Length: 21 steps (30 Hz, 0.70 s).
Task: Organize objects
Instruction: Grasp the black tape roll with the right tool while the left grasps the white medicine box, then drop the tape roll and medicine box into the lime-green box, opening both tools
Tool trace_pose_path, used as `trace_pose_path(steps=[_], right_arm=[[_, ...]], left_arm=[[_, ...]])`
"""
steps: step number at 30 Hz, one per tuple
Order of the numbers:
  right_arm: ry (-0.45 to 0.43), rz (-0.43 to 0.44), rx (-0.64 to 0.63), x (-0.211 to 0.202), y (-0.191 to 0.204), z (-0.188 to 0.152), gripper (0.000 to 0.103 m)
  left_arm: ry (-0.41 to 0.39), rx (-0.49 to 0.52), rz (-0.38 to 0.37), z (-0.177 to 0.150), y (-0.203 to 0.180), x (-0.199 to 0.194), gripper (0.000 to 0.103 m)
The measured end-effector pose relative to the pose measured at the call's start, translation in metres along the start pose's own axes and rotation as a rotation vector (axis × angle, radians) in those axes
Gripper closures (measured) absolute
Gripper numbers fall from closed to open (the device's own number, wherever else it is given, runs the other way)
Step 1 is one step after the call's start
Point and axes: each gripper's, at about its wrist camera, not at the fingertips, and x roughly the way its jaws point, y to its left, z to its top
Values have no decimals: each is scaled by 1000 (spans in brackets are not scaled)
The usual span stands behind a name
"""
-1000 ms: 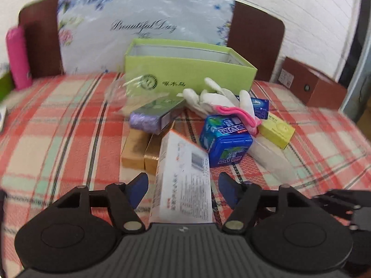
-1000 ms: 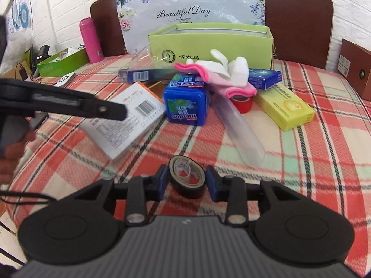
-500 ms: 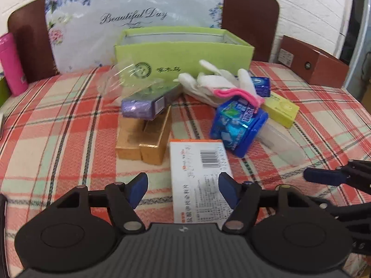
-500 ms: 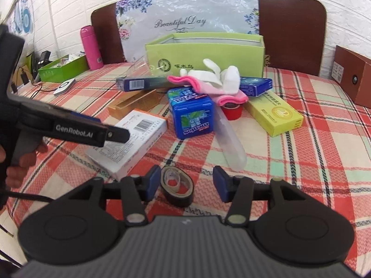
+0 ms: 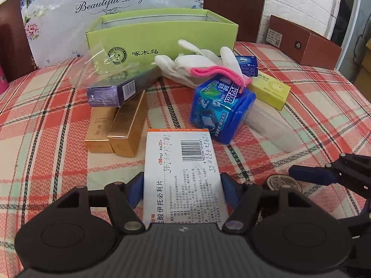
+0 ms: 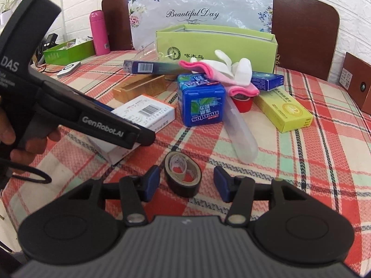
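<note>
Both grippers were over the plaid table (image 5: 58, 125). Left gripper (image 5: 182, 191) stood half open with its pads against the two long sides of the one white pill box (image 5: 183, 176), which lay flat at the near edge of the clutter. Right gripper (image 6: 185, 181) had just been opening; its jaws stood clear on either side of the single tape roll (image 6: 183, 177), which rested on the cloth between them, touched by neither pad. Counted: one green box (image 5: 167, 38) at the back, two gold boxes (image 5: 120, 125) side by side, one purple carton (image 5: 116, 90) lying across their far ends, one blue mint tub (image 5: 220, 108), one yellow box (image 5: 271, 90), one small blue box (image 5: 248, 64), and white gloves (image 5: 197, 66) with pink cuffs, number not determinable. Only the right view showed a red cup (image 6: 242, 102) under the gloves, a pink bottle (image 6: 99, 32), a green tray (image 6: 69, 51) and the hand (image 6: 14, 139) on the left gripper's handle. Only the left view showed the pill box squarely between pads.
</note>
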Motion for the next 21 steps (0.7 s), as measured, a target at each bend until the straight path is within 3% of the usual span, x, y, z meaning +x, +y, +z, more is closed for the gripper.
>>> trace_pose_path(steps=[2, 3, 9, 15, 21], right_arm=[[2, 1, -8, 3, 1, 1, 57], [5, 3, -10, 4, 1, 1, 69], [-12, 19, 37, -3, -2, 4, 69], [-109, 42, 59, -25, -12, 30, 69], [-228, 16, 42, -36, -28, 77, 69]], left_arm=[[-5, -10, 18, -1, 1, 1, 32], [-6, -13, 16, -1, 2, 1, 32], [-39, -61, -24, 3, 12, -26, 32], [-167, -94, -83, 22, 24, -76, 32], [-313, -102, -71, 64, 32, -108, 32]])
